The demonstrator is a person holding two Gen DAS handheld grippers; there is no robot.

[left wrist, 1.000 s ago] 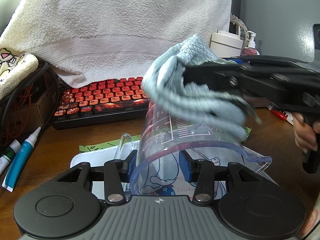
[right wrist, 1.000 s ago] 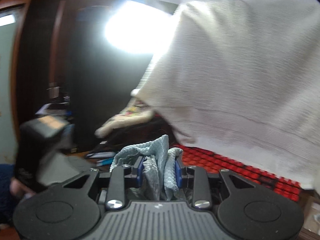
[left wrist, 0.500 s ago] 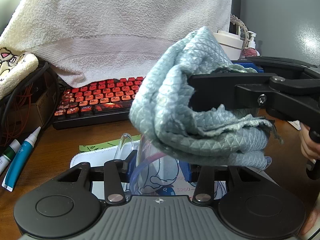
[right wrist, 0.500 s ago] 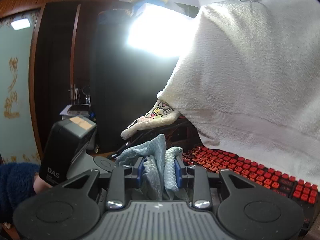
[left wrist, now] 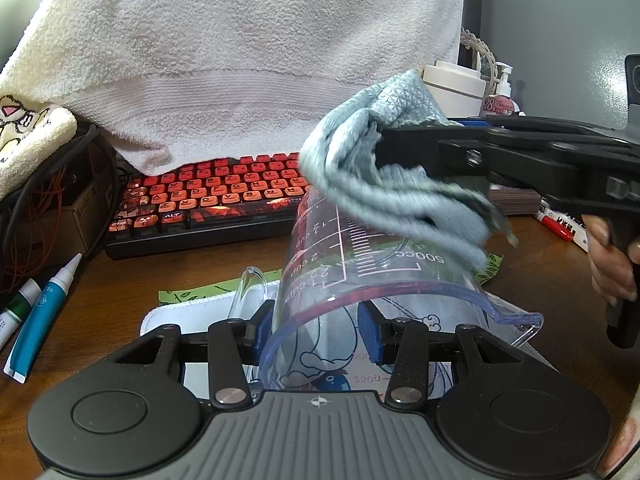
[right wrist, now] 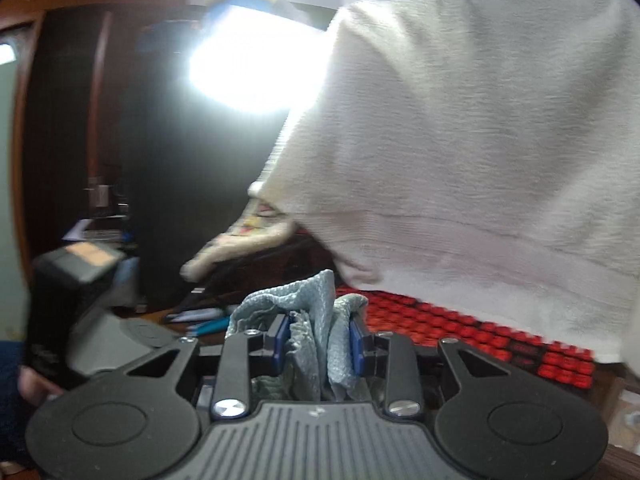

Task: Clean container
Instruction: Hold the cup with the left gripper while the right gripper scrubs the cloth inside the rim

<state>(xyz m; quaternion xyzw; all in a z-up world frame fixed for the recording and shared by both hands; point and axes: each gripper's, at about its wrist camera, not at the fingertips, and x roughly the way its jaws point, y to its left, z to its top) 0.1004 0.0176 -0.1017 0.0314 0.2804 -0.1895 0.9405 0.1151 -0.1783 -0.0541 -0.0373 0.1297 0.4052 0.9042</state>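
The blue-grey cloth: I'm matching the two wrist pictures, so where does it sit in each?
Left wrist view: the cloth is right of centre, clamped in the right gripper, over the clear measuring cup.
Right wrist view: bottom centre, bunched between the blue pads.
Shared landmark: the red keyboard under the white towel.

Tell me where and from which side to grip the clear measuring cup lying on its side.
Grip the measuring cup across its rim wall at the open mouth, coming from the mouth end, as the left gripper does now. The cup lies tipped with its mouth toward that gripper, the handle to one side and the spout to the other, leaving the outside free for the cloth held by the right gripper.
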